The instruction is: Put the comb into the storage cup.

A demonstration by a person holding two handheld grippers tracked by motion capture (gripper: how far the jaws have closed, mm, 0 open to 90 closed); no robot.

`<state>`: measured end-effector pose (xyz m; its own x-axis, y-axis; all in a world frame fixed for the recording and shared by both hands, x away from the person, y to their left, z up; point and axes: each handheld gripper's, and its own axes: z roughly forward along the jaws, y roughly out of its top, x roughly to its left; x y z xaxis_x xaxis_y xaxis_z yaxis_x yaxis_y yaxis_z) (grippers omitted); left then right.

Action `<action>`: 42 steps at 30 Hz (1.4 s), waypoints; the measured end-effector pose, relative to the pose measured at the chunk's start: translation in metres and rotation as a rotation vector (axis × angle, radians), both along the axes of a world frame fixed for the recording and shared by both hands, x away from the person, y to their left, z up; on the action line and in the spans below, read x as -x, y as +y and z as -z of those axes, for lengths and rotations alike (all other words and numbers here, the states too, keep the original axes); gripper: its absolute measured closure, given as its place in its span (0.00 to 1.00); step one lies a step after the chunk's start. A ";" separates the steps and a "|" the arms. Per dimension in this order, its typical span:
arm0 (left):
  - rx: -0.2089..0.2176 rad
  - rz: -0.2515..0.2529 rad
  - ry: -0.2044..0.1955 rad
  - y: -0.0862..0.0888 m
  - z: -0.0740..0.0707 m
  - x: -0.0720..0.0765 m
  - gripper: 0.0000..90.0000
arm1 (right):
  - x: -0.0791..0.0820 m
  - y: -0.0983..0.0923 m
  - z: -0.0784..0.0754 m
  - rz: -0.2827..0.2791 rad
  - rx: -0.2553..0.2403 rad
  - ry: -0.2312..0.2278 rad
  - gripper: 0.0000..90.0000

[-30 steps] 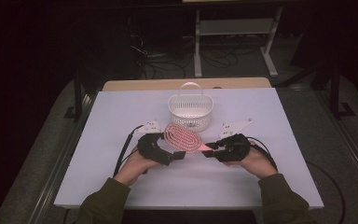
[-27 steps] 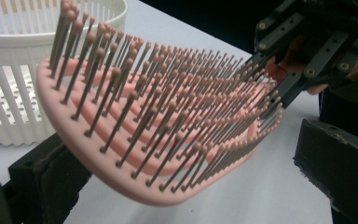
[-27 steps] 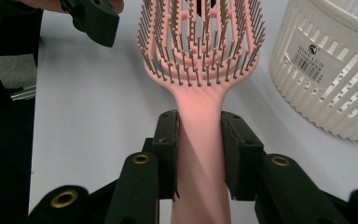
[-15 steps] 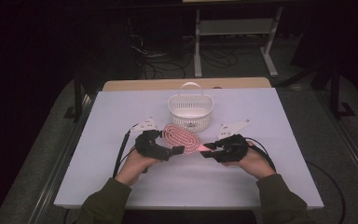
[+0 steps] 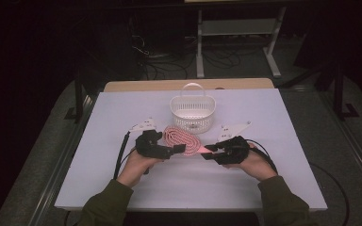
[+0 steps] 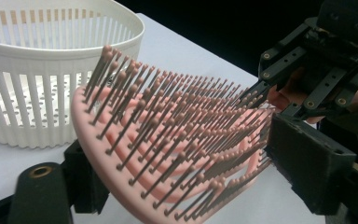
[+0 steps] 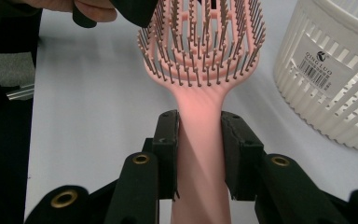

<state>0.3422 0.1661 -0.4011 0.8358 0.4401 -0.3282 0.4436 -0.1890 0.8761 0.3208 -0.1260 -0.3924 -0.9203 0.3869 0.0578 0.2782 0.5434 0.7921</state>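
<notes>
Above the white counter (image 5: 122, 188), just in front of the white slotted basket (image 5: 193, 113), a pink vented hairbrush (image 5: 181, 138) is held: its handle is clamped by the right tool (image 5: 209, 152), while the left tool (image 5: 178, 149), whose jaws have just been closing, brackets the bristled head without visible contact.

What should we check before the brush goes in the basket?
1. Right gripper clamped on the brush handle: ok.
2. Left gripper around the bristle head, its jaws just been closing: whether the pads press yet, cannot tell.
3. Brush up off the table: cannot tell.
4. Basket upright, mouth open: ok.
5. Basket close behind the brush: ok.
6. Basket handle clear of the way in: cannot tell.
</notes>
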 end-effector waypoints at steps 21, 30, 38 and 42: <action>0.044 0.014 0.050 0.003 0.000 -0.002 0.42 | 0.001 0.004 0.001 0.008 0.009 -0.015 0.76; 0.062 0.024 0.075 0.004 0.000 -0.003 0.48 | 0.002 0.011 0.003 0.014 0.049 -0.029 0.76; 0.075 0.028 0.087 0.006 0.000 -0.004 0.53 | 0.002 0.017 0.007 0.019 0.075 -0.029 0.76; 0.087 0.033 0.094 0.007 -0.001 -0.004 0.56 | 0.002 0.022 0.010 0.029 0.083 -0.030 0.76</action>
<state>0.3460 0.1732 -0.4004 0.8129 0.3797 -0.4416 0.5196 -0.1302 0.8444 0.3189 -0.1044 -0.4023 -0.9094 0.4160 -0.0030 0.2718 0.5995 0.7528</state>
